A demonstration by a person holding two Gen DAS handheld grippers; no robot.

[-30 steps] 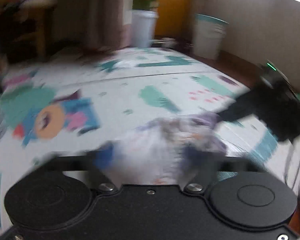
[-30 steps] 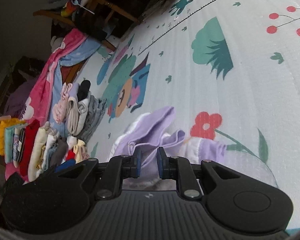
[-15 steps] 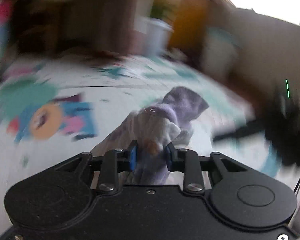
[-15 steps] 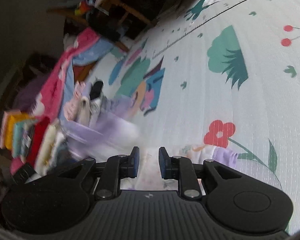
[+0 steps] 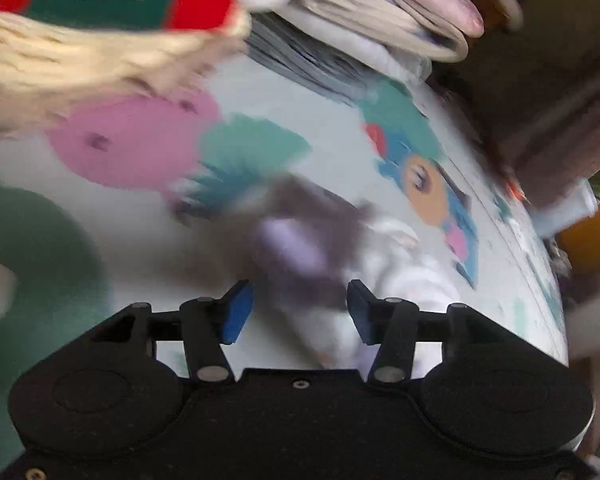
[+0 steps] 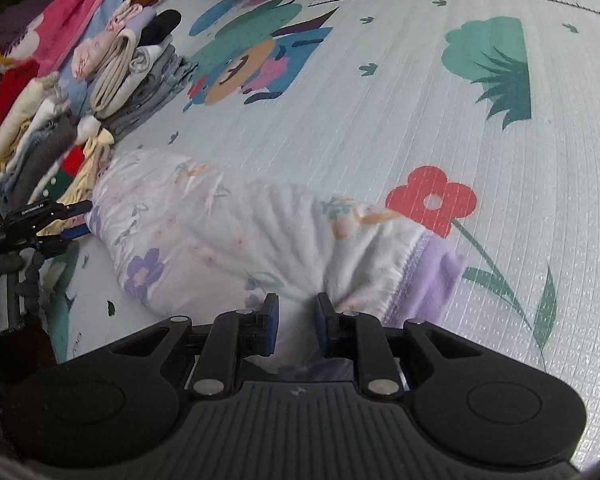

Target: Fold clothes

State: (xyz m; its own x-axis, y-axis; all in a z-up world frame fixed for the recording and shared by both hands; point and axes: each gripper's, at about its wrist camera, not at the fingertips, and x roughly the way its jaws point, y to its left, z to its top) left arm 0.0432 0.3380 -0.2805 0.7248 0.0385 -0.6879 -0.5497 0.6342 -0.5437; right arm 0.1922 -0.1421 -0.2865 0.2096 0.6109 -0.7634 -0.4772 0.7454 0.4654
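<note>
A white garment [image 6: 228,236] printed with small flowers and trimmed in lilac lies half-folded on the patterned play mat [image 6: 380,112], its long axis running from the red flower [image 6: 432,200] printed on the mat across to the row of folded clothes [image 6: 112,80] at the mat's edge. The right gripper [image 6: 296,320] sits at the garment's near edge, toward the red-flower end — jaws narrow, with a pinch of white cloth between the pads. The left gripper [image 6: 60,220] is at the opposite end, just beside the folded row; in its own blurred view its jaws [image 5: 296,312] are opening, and cloth lies between them, though the pads appear clear of it. That puts one gripper on each end of the long axis, the right being the one with a hold. The coming fold, by this reading, turns on bringing the red-flower end over toward the folded row — or squaring the bundle to join it.
</note>
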